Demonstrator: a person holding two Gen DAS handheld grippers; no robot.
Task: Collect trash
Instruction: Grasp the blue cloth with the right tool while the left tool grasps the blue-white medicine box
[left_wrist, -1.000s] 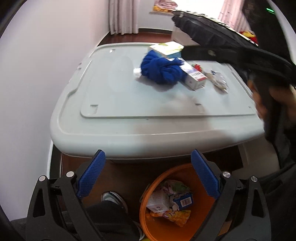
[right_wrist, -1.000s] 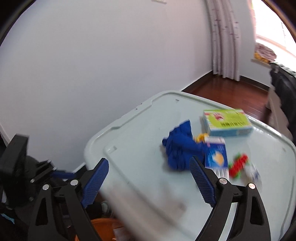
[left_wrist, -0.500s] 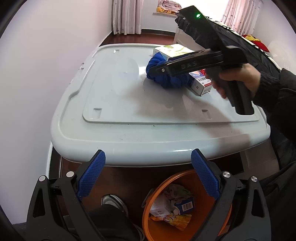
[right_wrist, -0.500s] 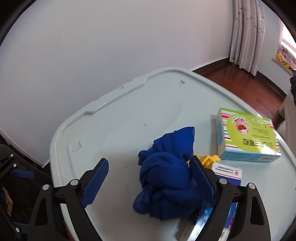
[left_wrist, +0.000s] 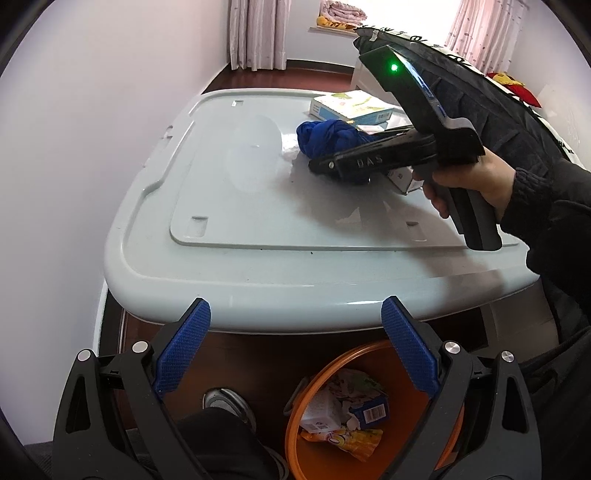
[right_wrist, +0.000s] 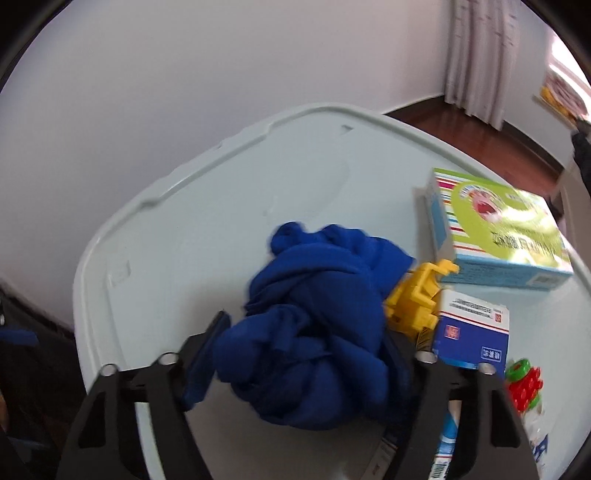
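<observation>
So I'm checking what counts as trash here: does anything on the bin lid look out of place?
The crumpled blue cloth and the yellow plastic toy stand out: neither looks like packaging, unlike the boxes beside them. The right gripper has just been closing, with the cloth between its fingers.

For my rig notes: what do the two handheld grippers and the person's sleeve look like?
Both grippers are black with blue textured pads. The right gripper has a grey pistol handle, raised lettering on its side and a green light on top. The sleeve is dark knit.
</observation>
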